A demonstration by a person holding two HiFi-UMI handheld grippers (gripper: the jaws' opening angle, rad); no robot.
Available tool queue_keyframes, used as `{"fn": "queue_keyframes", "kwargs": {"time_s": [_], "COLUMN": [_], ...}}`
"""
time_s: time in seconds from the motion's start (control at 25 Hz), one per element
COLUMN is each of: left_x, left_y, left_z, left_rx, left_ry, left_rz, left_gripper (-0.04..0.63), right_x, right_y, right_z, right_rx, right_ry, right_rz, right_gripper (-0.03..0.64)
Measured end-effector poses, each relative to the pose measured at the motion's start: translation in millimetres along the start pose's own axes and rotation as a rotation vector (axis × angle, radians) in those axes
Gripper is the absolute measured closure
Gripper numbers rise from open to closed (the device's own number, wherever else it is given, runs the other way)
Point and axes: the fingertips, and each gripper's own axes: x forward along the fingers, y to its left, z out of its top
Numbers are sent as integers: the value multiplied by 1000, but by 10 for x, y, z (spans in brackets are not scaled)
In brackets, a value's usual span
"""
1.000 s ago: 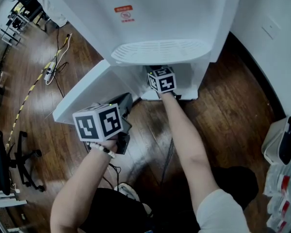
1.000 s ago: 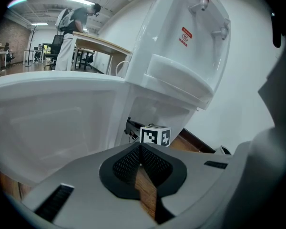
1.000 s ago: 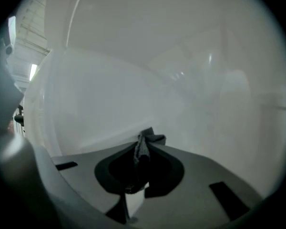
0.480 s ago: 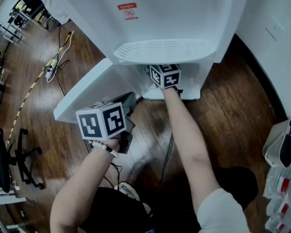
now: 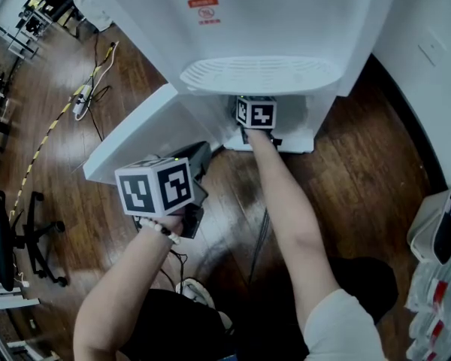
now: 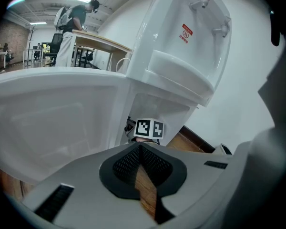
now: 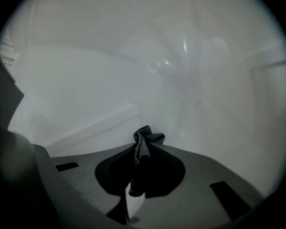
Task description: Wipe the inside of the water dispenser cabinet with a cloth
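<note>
The white water dispenser (image 5: 263, 28) stands on a wood floor with its lower cabinet door (image 5: 146, 130) swung open to the left. My right gripper (image 7: 142, 152) reaches into the cabinet; only its marker cube (image 5: 255, 113) shows in the head view, below the drip tray (image 5: 259, 75). Its jaws are shut on a dark cloth (image 7: 145, 143), bunched at the tips close to the white inner wall (image 7: 181, 80). My left gripper (image 6: 139, 149) hovers outside by the open door, shut and holding nothing, and its cube (image 5: 154, 186) is in the head view.
Cables and a power strip (image 5: 83, 104) lie on the floor at the left, and an office chair base (image 5: 37, 247) is further left. A white bin (image 5: 436, 228) stands by the wall on the right. A person (image 6: 71, 27) stands far off by a desk.
The right gripper has pushed a little deeper into the cabinet, so its cube now sits further under the drip tray. The left gripper has barely moved.
</note>
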Motion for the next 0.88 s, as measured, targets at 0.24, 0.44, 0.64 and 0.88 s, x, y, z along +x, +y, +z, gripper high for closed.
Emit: {"fn": "queue_keyframes", "kwargs": {"time_s": [0.24,0.44,0.64,0.88], "left_x": [-9,-30,-35,-10], "left_y": [-16,-39,-67,-124], "left_z": [-5,2,22,39], "left_rx": [2,4,5,8], "left_ry": [2,-1,-8,-11], "left_rz": [-4,-8,-13,-25], "left_gripper": [604,605,604,604], "right_x": [39,-27,-297,-598], "right_y": [-162,-272,-219,-114], "right_z": [-300,-256,405,945], "right_rx": [70,77,20,-37], "right_ry": [62,40,-207,-392], "right_rz": [-65,-92,-88,-96], "right_gripper": [580,578,578,578]}}
